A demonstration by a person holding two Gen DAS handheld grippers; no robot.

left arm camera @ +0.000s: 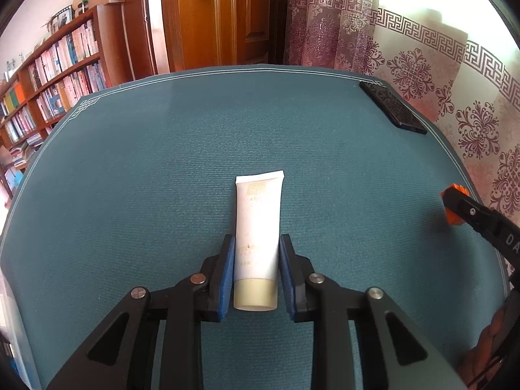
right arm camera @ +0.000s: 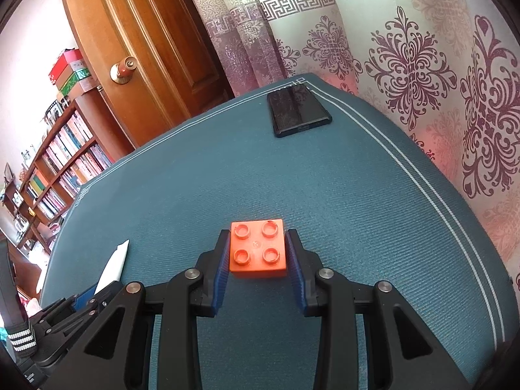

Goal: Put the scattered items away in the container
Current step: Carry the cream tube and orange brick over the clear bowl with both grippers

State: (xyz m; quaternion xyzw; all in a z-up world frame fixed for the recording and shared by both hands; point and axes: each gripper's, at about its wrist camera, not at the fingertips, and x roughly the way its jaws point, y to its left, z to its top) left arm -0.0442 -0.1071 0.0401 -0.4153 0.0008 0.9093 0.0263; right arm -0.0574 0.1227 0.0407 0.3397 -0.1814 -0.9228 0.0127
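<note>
A white tube with a beige cap [left arm camera: 257, 227] lies lengthwise on the teal table mat [left arm camera: 162, 178], cap towards the camera. My left gripper [left arm camera: 256, 239] is shut on the tube, its blue pads against both sides of the lower body. In the right wrist view an orange four-stud brick [right arm camera: 258, 248] sits between the blue pads of my right gripper [right arm camera: 258, 232], which is shut on it just above the mat [right arm camera: 357, 195]. The tube's flat end [right arm camera: 113, 265] shows at the left edge there. No container is in view.
A flat black device [right arm camera: 297, 110] lies at the mat's far right corner [left arm camera: 391, 107]. A patterned curtain [right arm camera: 422, 65] hangs along the right side. Beyond the table stand a wooden door [left arm camera: 221, 16] and a bookshelf [left arm camera: 58, 74].
</note>
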